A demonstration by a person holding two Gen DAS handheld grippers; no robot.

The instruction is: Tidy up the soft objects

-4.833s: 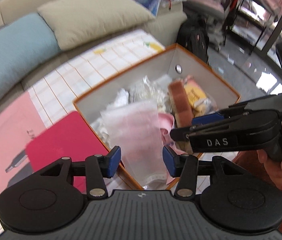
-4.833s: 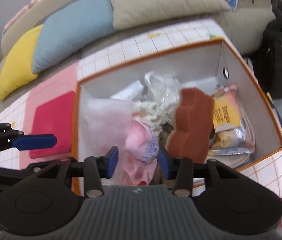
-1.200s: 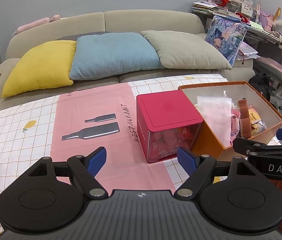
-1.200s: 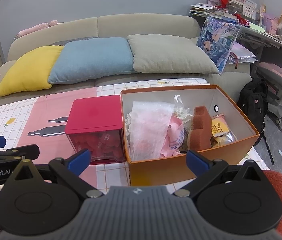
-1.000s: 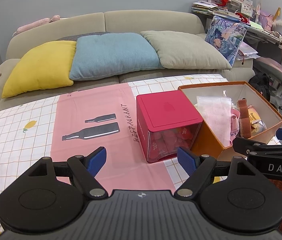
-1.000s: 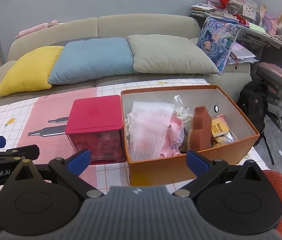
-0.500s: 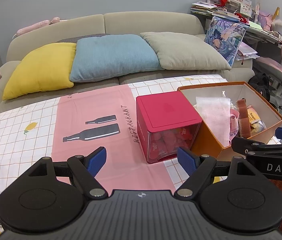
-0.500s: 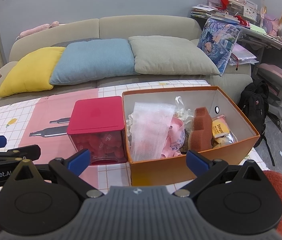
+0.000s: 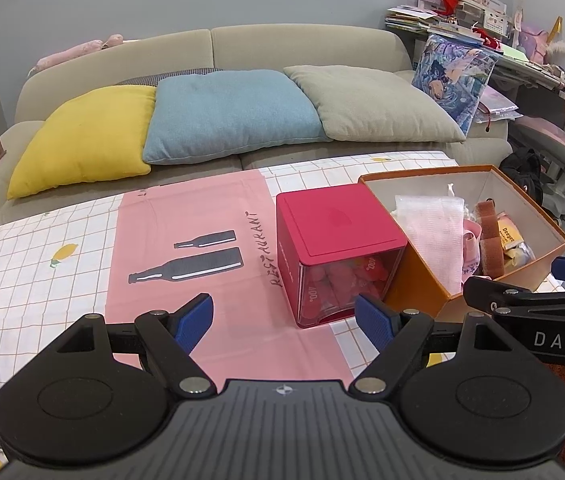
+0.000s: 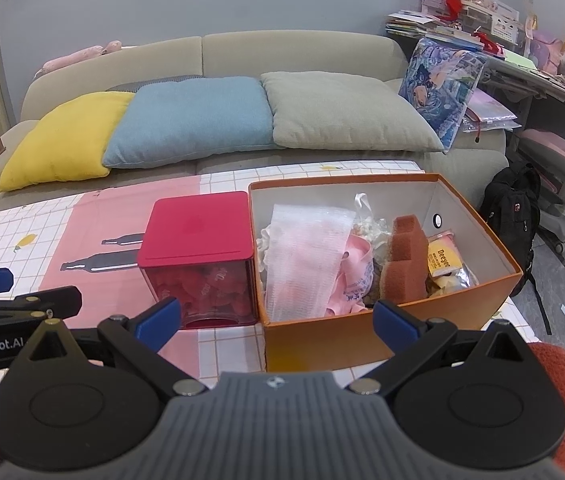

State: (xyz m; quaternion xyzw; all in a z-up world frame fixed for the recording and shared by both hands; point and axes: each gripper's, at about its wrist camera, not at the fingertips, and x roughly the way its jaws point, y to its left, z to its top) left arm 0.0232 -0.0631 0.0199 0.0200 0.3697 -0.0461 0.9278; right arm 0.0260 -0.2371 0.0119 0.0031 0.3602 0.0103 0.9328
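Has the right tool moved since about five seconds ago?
Yes. The right tool was down over the orange box, jaws narrow above the pink bag; now it sits back, short of the box's near wall, jaws wide open and empty.

The open-topped orange cardboard box [image 10: 382, 336] is reachable from above, but its interior is crowded: a white mesh pouch [image 10: 302, 264] at the left end, a brown notched sponge [image 10: 404, 258] upright in the middle, a yellow foil snack packet [image 10: 446, 266] at the right. A lidded red cube container [image 10: 198, 236] stands just beside the box's left wall, possibly touching; the seam is unclear. The pink printed tablecloth panel [image 9: 186, 264] left of the cube lies bare. Cushions on the beige sofa [image 9: 210, 116] border the far edge.
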